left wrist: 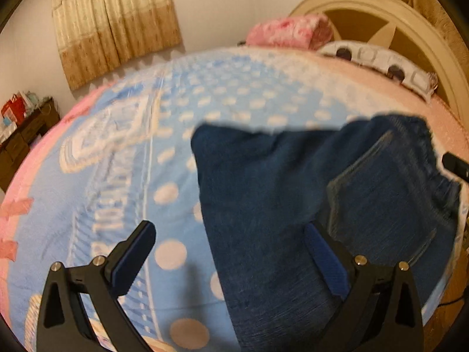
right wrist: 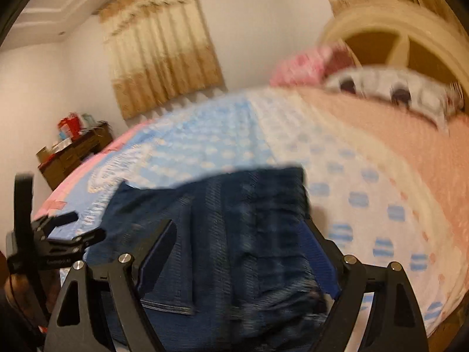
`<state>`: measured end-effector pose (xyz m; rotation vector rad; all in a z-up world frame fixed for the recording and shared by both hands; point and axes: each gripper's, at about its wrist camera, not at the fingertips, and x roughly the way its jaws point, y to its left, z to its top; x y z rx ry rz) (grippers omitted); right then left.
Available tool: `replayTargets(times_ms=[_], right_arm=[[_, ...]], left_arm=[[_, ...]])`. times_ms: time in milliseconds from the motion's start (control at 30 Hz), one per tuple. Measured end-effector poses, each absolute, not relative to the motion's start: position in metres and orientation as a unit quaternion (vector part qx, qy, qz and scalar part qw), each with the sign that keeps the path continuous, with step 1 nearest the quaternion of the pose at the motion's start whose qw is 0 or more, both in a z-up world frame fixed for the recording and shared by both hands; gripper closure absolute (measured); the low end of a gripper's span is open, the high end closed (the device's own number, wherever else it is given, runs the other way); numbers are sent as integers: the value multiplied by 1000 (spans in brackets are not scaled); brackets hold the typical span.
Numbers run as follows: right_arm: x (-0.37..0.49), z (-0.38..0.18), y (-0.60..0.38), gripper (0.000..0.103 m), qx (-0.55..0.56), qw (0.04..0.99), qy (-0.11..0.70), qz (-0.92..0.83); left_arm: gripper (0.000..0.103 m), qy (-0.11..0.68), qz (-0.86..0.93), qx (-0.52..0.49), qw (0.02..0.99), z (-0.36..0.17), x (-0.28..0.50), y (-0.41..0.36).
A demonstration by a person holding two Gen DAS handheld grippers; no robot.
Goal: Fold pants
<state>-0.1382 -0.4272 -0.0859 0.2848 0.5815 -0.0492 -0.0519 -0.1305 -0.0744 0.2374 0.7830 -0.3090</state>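
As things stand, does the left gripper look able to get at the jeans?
Probably yes. The left gripper is open above the bedspread, with the near part of the folded jeans already between its fingers and nothing covering it.

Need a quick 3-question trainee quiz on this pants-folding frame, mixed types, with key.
1. True or false: the left gripper is clamped on the jeans.
2. What do the jeans lie on? A) bare floor B) dotted blanket C) chair
3. What pink thing sits by the headboard?

Key: 1 false, both grippers stand open, including the right gripper. 2 B. 3 a folded pink blanket.
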Motion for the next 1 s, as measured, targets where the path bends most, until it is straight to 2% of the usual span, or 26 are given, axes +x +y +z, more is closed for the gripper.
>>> replayTargets(times_ms=[200,300,533,700,733,767,800,833,867,900,1000], right_arm=[[-129,-120,-478,17,224,917,330,-25],[-132,-131,-496,17,276,906,320,-1],[-126,-134,-484,17,297,894,324,86],[-115,-136,-471,16,258,898,344,90],[-112,-136,-474,16,270,894,346,93],[-110,-135,-475,17,273,892,348,95],[-109,-132,-473,30,272,890,351,100],[-108,-130,-472,44,271,889,354,106],[-109,-128,-473,62,283,885,352,114],[-109,-129,-473,67,291,883,349,120],[-109,-123,-471,70,302,882,339,128]], left_arm=[[0,402,-164,80,897,-89,-50,-122],[0,398,-150,69,902,-86,-49,-114],[2,436,-204,13,876,-95,-47,-123],[3,437,-227,16,870,-98,-41,-126],[8,440,-229,18,868,-96,-40,-128],[41,437,-244,17,866,-91,-43,-130],[60,434,-238,23,869,-86,-45,-132],[65,430,-230,24,873,-80,-48,-131],[75,426,-228,16,875,-75,-49,-129],[81,425,-232,9,875,-73,-50,-126],[89,427,-252,-22,868,-66,-48,-113]])
